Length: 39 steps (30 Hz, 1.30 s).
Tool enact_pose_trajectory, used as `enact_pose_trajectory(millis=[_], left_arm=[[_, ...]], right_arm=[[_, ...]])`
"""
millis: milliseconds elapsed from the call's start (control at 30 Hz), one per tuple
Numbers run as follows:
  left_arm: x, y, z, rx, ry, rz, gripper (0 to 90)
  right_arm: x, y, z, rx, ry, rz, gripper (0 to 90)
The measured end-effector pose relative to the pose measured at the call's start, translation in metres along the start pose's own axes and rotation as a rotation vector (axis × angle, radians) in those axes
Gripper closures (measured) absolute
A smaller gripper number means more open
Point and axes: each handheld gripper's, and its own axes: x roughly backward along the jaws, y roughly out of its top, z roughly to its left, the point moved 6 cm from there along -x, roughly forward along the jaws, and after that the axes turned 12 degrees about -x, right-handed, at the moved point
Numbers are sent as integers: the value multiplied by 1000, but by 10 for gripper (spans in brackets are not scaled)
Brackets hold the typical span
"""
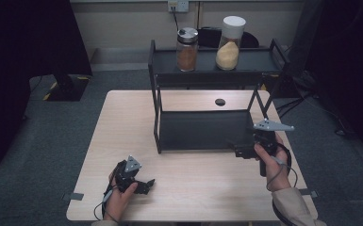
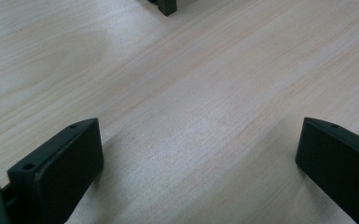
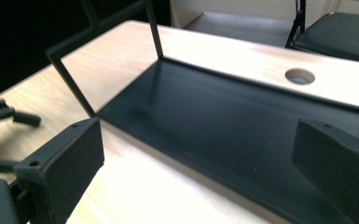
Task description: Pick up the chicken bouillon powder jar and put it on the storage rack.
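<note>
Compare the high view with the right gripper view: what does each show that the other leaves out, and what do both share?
High view alone: two jars on the rack's top shelf, one with brown contents, one with yellow, plus the person's hands holding the left gripper and right gripper.

Right gripper view alone: a close look between its own open jaws, with a dark chair seat beyond the table.

Both: the wooden table, its round hole and the rack's bare lower shelf.

— Item: black rack [image 1: 202, 127], mid-table. What sits on its top shelf?
— Two jars: brown-filled jar [image 1: 187, 49], yellow-filled jar [image 1: 230, 43]. My right gripper [image 1: 243, 151] rests at the rack's lower right corner; my left gripper [image 1: 144, 185] lies well short of the rack.
</note>
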Motion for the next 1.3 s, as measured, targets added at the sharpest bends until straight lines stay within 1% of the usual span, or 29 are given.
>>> enact_pose_trajectory(millis=[67,233,300,367,467,533,633,733,1033,1300], left_arm=[[0,0,0,0,0,0,0],[0,0,0,0,0,0,0],[0,0,0,0,0,0,0],[0,0,0,0,0,0,0],[0,0,0,0,0,0,0],[0,0,0,0,0,0,0],[0,0,0,0,0,0,0],[0,0,0,0,0,0,0],[0,0,0,0,0,0,0],[0,0,0,0,0,0,0]], right_arm=[[-2,-7,-4,1,3,6,12],[-9,-27,-14,-23,6,21,13],[-10,-34,-17,-19,-10,31,13],[-11,-39,-21,-24,-9,40,15],[-12,-45,-25,-17,-17,52,14],[-12,-49,-27,-27,-17,51,13],[-11,-54,-29,-17,-22,59,13],[-12,-60,-33,-11,-15,65,11],[-12,-82,-40,24,-42,108,13],[-9,-96,-48,50,-55,155,13]])
